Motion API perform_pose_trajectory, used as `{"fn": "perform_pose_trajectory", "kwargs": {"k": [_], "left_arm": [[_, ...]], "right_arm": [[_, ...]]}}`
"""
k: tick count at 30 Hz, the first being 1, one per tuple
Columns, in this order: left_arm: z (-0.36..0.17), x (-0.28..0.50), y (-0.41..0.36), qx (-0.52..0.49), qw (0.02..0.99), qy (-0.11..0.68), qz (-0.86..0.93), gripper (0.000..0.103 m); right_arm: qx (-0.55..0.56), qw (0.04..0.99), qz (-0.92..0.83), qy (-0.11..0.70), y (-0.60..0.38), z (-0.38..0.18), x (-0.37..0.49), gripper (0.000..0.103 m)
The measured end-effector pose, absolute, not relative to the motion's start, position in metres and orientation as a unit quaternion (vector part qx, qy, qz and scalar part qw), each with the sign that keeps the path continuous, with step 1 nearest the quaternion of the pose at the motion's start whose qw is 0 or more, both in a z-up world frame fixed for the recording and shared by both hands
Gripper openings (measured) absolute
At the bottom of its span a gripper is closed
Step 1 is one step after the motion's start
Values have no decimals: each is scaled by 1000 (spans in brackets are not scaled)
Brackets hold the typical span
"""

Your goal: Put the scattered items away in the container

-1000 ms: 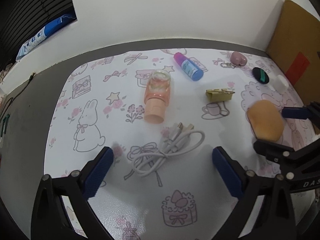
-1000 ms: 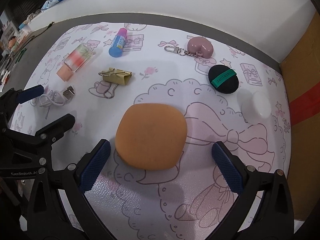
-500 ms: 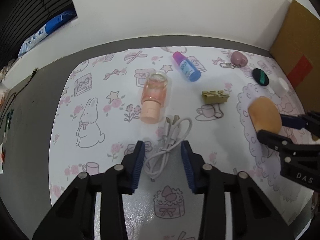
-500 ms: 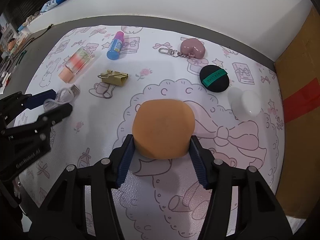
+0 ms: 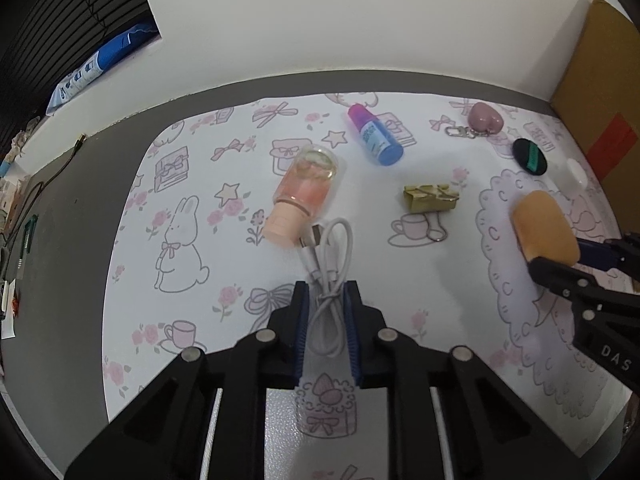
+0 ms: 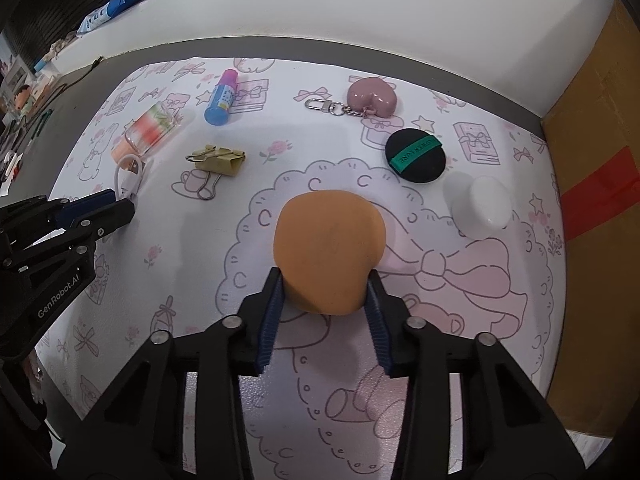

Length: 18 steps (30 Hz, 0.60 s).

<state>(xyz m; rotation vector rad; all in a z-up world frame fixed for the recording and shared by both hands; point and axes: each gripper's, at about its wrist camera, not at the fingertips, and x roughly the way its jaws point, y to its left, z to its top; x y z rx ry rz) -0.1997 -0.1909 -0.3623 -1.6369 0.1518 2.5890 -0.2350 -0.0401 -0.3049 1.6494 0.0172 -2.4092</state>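
On the counter (image 5: 132, 240): left tongs (image 5: 326, 300) clamped on cable (image 5: 328, 264), right tongs (image 6: 326, 280) just closed onto sponge (image 6: 330, 252). Risks: dangling cable loop snagging bottle (image 5: 306, 192); squashed sponge popping free.

Orange sponge (image 6: 330, 248): matt, fine-pored foam, dented where squeezed. White cable (image 5: 328, 276): smooth plastic sheath, slight sheen. Counter mat (image 6: 460, 320): printed vinyl, semi-gloss, faintly grained. Binder clip (image 6: 218, 159): dull gold metal, wire handles. Heart keyring (image 6: 372, 98): glossy pink, metal chain. Black puff (image 6: 416, 156): matt velour, woven green band. Bottle (image 5: 308, 186): clear glossy plastic.
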Motion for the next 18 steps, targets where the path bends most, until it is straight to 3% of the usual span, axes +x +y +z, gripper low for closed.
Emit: {"fn": "perform_pose_trajectory", "kwargs": {"k": [12,18], "left_arm": [[-358,-198,-186,-533,27,61,843,17],[-352,-196,-183,-530,26,67,845,13]], "right_arm": [[562,114,-819,-15,-40,-304,-239,24],[563,114,-818,-19,-38,-302,-237,24]]}}
